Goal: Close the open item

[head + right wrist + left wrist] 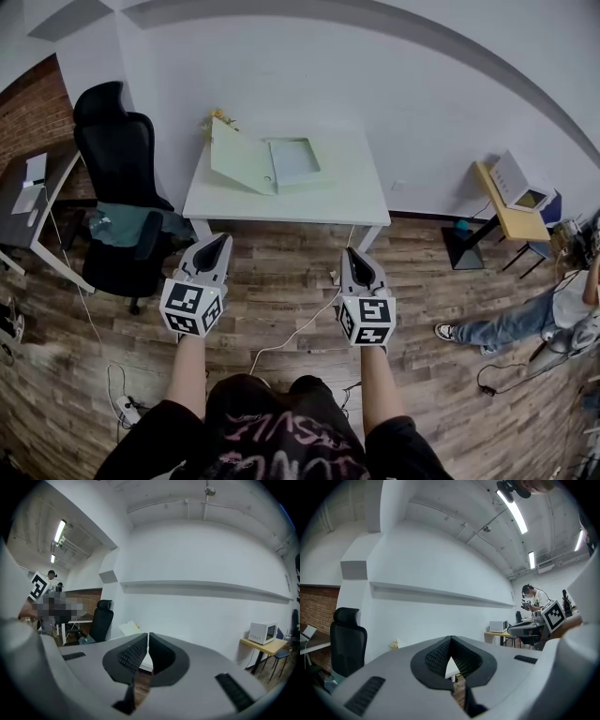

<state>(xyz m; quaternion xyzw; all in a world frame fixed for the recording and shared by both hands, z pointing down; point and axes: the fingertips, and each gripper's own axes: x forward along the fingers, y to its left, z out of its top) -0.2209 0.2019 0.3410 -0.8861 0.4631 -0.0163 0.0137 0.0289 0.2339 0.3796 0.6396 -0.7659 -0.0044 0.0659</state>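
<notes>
A pale green folder (pixel 246 159) lies open on the white table (pixel 347 192), its left flap raised and a grey-blue sheet (pixel 294 159) flat in its right half. Both grippers hang over the wooden floor, well short of the table's front edge. My left gripper (pixel 223 240) is shut with nothing in it, and in its own view the left gripper (pixel 451 641) points at the far wall. My right gripper (pixel 351 251) is also shut and empty. In the right gripper view the right gripper (pixel 147 637) points toward the table, with the folder (pixel 130 628) just left of it.
A black office chair (pixel 117 187) stands left of the table, beside a dark desk (pixel 28 202). A white cable (pixel 300 328) runs across the floor to a power strip (pixel 127 410). At the right are a wooden side table (pixel 511 211) and a seated person (pixel 525 314).
</notes>
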